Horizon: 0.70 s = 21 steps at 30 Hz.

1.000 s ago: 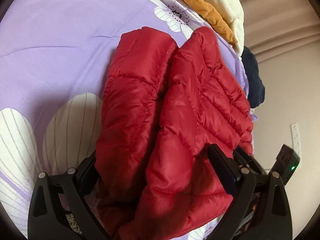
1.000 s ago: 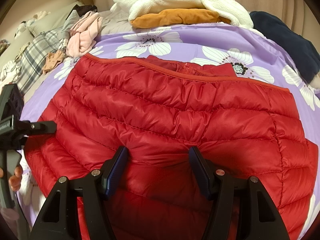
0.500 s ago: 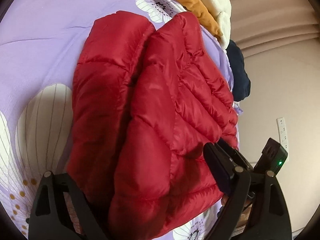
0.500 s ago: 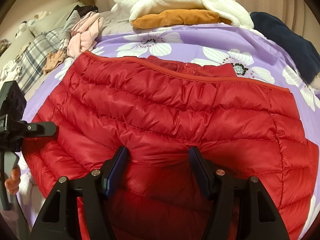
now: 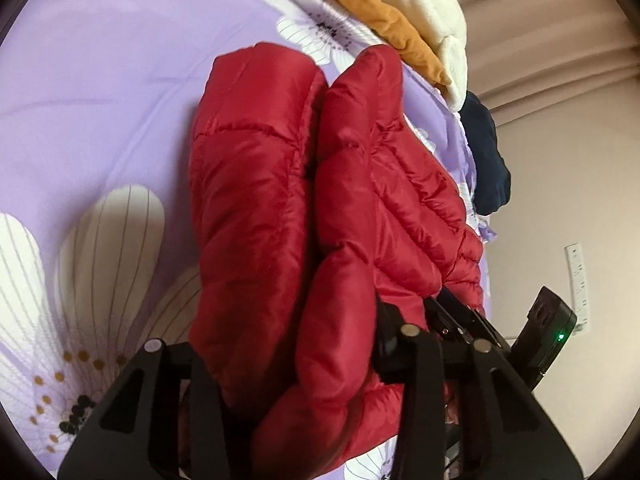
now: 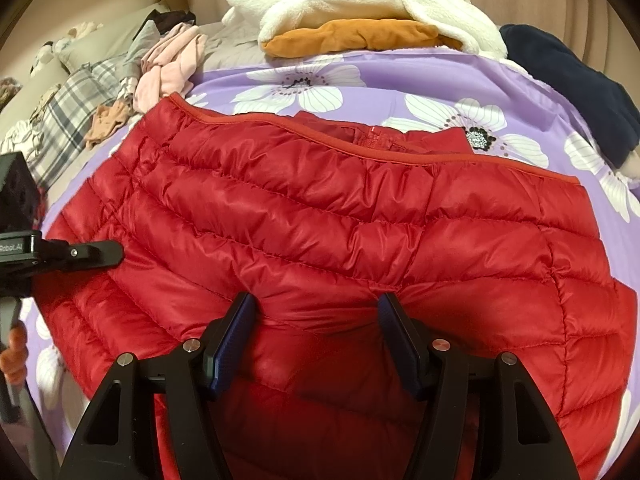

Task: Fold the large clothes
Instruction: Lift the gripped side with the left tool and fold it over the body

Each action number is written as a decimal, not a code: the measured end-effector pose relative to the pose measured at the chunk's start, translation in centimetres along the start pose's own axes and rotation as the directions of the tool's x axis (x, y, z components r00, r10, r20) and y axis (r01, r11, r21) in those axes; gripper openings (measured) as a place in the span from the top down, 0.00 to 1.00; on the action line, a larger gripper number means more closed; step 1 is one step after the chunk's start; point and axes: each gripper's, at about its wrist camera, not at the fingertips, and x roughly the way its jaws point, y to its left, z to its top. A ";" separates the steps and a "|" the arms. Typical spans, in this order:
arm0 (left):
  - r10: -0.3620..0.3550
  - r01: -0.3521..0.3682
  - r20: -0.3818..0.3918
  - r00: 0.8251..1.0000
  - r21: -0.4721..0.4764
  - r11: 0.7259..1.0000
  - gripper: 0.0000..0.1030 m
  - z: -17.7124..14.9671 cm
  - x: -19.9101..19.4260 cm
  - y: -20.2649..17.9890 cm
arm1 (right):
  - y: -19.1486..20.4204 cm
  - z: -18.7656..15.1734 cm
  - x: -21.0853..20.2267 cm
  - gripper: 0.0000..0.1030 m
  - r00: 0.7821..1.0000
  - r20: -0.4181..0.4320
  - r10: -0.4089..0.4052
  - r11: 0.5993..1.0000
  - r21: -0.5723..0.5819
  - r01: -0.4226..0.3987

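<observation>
A red quilted puffer jacket [image 6: 320,232] lies folded on the purple flowered bedspread [image 6: 400,80]. In the left wrist view the jacket [image 5: 280,220] bulges in two thick layers, and my left gripper [image 5: 296,360] is shut on its near end, which fills the space between the fingers. My right gripper [image 6: 316,320] has its blue-padded fingers apart, pressed into the jacket's near edge with a bunch of fabric between them. The left gripper also shows at the left edge of the right wrist view [image 6: 96,254], and the right gripper at the lower right of the left wrist view [image 5: 460,312].
A white fleece [image 6: 360,0] over an orange garment [image 6: 360,36] lies at the far side of the bed. A navy garment [image 6: 580,88] lies far right. Pink, plaid and other clothes [image 6: 120,80] are heaped far left. The wall [image 5: 580,200] stands beyond the bed's right edge.
My left gripper has narrowed on the jacket's end, and its view has shifted. The right gripper and the jacket's top layer have hardly moved.
</observation>
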 end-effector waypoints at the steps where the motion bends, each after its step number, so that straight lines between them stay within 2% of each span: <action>1: 0.012 -0.012 0.009 1.000 0.014 1.000 0.65 0.0 -0.2 -0.5 | 0.0 0.0 0.0 0.38 1.000 0.001 0.000 1.000 0.001 0.000; 7: 0.041 -0.050 0.071 0.997 0.127 0.991 0.72 -0.5 -1.7 -3.8 | -0.2 0.0 0.1 0.38 1.000 0.005 0.006 1.000 0.013 -0.006; 17: 0.004 -0.028 0.094 0.996 0.257 0.966 0.73 -1.0 -2.5 -9.3 | -1.0 -0.1 -0.1 0.38 0.999 0.030 0.028 0.998 0.049 -0.030; 21: 0.026 -0.056 0.102 0.994 0.303 0.951 0.73 -1.5 -2.2 -11.7 | -1.6 -0.3 -0.2 0.38 0.997 0.047 0.055 0.995 0.077 -0.058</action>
